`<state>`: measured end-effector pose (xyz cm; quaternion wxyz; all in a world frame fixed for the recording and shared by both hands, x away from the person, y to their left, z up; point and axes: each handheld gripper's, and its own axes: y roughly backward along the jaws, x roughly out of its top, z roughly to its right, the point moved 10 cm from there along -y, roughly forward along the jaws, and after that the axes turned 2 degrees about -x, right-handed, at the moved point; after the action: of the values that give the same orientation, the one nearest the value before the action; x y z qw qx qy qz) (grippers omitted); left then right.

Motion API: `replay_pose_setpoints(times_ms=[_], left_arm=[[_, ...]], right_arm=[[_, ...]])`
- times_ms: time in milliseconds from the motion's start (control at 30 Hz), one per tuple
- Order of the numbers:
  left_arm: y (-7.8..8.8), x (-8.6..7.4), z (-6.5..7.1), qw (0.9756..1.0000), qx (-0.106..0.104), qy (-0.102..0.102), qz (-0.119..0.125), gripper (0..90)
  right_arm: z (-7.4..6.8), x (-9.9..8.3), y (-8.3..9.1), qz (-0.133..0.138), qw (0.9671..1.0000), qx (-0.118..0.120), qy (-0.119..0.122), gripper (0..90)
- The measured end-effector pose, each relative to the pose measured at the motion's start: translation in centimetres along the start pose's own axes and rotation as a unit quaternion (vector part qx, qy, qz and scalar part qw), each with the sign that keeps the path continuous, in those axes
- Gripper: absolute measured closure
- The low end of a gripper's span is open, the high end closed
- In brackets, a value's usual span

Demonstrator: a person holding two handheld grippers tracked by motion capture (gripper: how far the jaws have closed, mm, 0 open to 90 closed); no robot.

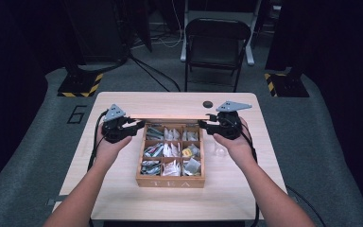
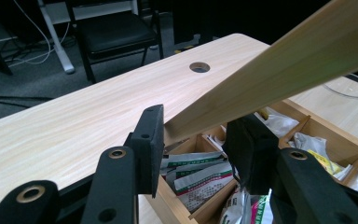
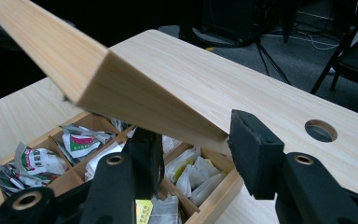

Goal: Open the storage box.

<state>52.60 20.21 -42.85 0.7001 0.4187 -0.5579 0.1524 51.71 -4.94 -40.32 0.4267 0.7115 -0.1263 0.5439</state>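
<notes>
Lid [image 1: 172, 117] raised over the far edge of the tea box [image 1: 171, 181], bare tabletop [image 1: 123, 189] all round. Left gripper [image 1: 133, 126] and right gripper [image 1: 204, 126] level, jaws clamped on the lid's two ends.

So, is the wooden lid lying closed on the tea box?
No, the lid is raised at the back, and the tea box shows its open compartments.
</notes>
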Motion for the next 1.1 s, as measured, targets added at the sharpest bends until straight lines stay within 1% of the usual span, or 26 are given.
replay_pose_setpoints(times_ms=[67, 200, 267, 367, 400, 467, 600, 633, 767, 967, 1033, 1067, 1100], left_arm=[[-0.2, -0.1, -0.2, 1.0, -0.001, 0.0, -0.003, 58.3], [-0.3, 0.1, -0.3, 1.0, 0.001, 0.002, 0.002, 58.6], [-0.3, 0.2, -0.3, 1.0, 0.0, 0.004, 0.0, 58.6], [-0.4, 0.2, -0.3, 1.0, -0.001, 0.002, -0.003, 58.4], [-0.4, 0.2, -0.3, 1.0, -0.002, 0.001, -0.004, 58.2], [-0.4, 0.2, -0.4, 1.0, -0.003, 0.0, -0.005, 58.1], [-0.5, 0.4, -0.4, 1.0, -0.001, 0.001, -0.005, 58.1], [-0.6, 0.6, -0.5, 1.0, -0.001, 0.002, -0.006, 58.2], [-0.8, 0.8, -0.7, 1.0, -0.001, 0.007, 0.0, 58.2], [-0.9, 1.0, -0.8, 1.0, -0.002, 0.009, 0.001, 58.4], [-1.0, 1.2, -1.0, 1.0, -0.001, 0.008, -0.003, 58.6], [-1.0, 1.2, -1.1, 1.0, -0.001, 0.004, -0.004, 58.7], [-1.1, 1.3, -1.1, 1.0, 0.001, 0.01, 0.001, 58.8]], right_arm=[[0.1, 0.1, -0.1, 0.001, 1.0, 0.0, 0.004, 54.3], [0.2, 0.3, -0.1, 0.001, 1.0, -0.001, 0.0, 54.5], [0.3, 0.4, -0.2, 0.001, 1.0, -0.001, 0.004, 54.5], [0.3, 0.4, -0.3, 0.004, 1.0, 0.002, -0.001, 53.4], [0.3, 0.3, -0.3, 0.005, 1.0, 0.004, -0.006, 52.7], [0.4, 0.0, -0.5, 0.002, 0.9999, 0.005, -0.01, 51.4], [0.7, -0.4, -1.0, -0.004, 1.0, -0.001, -0.003, 49.7], [0.8, -0.4, -1.2, 0.0, 1.0, -0.003, -0.004, 49.7], [1.4, -0.5, -1.8, -0.001, 1.0, -0.009, -0.002, 49.7], [2.0, -0.7, -2.3, -0.004, 0.9999, -0.013, -0.002, 51.5], [2.4, -0.8, -2.7, -0.003, 0.9999, -0.015, 0.009, 53.6], [2.5, -0.9, -2.8, -0.005, 0.9998, -0.015, 0.009, 53.7], [2.6, -1.0, -2.9, -0.005, 0.9998, -0.016, 0.011, 53.8]])
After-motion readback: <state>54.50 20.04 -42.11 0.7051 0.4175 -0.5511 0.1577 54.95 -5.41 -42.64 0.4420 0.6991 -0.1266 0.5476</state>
